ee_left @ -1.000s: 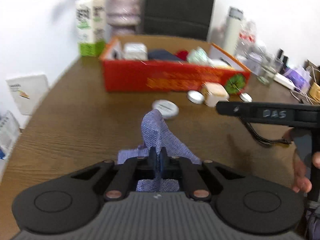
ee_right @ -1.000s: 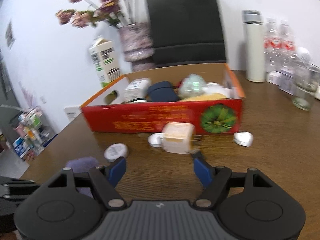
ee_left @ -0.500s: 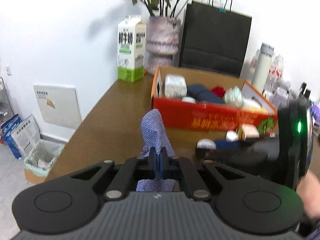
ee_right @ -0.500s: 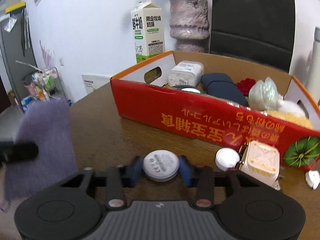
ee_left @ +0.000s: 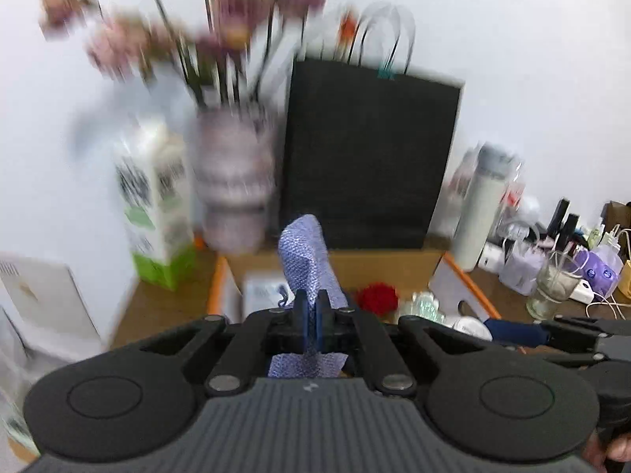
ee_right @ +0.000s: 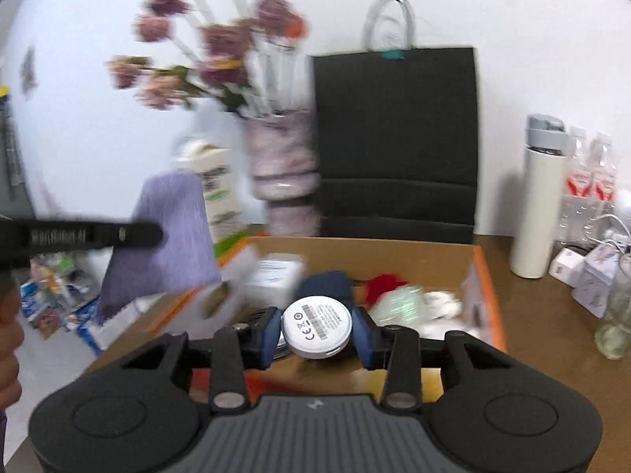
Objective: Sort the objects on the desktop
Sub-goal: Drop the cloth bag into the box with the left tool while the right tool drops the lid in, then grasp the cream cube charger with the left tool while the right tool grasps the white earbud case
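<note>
While my left gripper (ee_left: 311, 307) pinches the purple cloth (ee_left: 305, 264) tight, my right gripper (ee_right: 316, 331) clamps the white disc (ee_right: 317, 327) above the box (ee_right: 483, 272).

Lilac cloth (ee_left: 305, 260) is coarse woven fabric, matt, pinched in the left gripper (ee_left: 311, 317), itself matt black plastic with a ribbed grey housing. Right gripper (ee_right: 316, 333) has blue rubbery-looking pads (ee_right: 270, 335) clamping a round white puck (ee_right: 317, 329) of smooth plastic with a printed label. Cardboard box (ee_right: 483, 276): raw brown inside, orange edge. Table (ee_right: 540, 315) is dark wood grain, low sheen. Black bag (ee_right: 396, 138) is matt paper. White flask (ee_right: 538, 205) is smooth, satin. Glass (ee_left: 554, 285) is clear and glossy.
</note>
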A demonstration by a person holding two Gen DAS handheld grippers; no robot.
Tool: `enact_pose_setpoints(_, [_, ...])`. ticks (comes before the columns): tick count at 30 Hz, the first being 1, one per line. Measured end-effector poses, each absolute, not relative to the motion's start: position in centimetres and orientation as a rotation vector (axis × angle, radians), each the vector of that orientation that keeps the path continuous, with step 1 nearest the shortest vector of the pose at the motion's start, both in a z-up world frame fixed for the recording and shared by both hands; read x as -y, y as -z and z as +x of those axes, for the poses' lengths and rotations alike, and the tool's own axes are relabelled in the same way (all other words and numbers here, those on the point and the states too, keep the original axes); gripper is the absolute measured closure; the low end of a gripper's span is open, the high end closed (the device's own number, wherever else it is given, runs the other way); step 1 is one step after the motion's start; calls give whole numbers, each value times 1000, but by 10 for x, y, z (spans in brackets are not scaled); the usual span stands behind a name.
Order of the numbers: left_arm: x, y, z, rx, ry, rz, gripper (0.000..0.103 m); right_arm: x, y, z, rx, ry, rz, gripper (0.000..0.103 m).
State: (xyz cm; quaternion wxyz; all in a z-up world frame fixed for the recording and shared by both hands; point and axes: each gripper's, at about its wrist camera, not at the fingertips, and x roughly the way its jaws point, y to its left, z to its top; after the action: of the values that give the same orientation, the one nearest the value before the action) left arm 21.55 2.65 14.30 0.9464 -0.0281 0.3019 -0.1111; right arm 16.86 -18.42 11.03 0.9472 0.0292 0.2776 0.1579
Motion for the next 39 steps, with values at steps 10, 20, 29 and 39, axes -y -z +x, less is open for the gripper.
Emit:
enact_pose_setpoints(10, [0, -66, 289, -802, 217, 126, 58, 163, -59, 267, -927, -286, -101, 65])
enact_pose_setpoints(20, [-17, -57, 267, -845, 238, 127, 16, 155, -43, 277, -1025, -411, 6, 59])
enact_pose_setpoints(29, [-21, -67, 224, -804, 253, 89, 15, 211, -95, 215, -775, -283, -10, 35])
enact_pose_setpoints(39, [-36, -84, 120, -645, 173, -56, 8, 259, -72, 116, -643, -252, 128, 27])
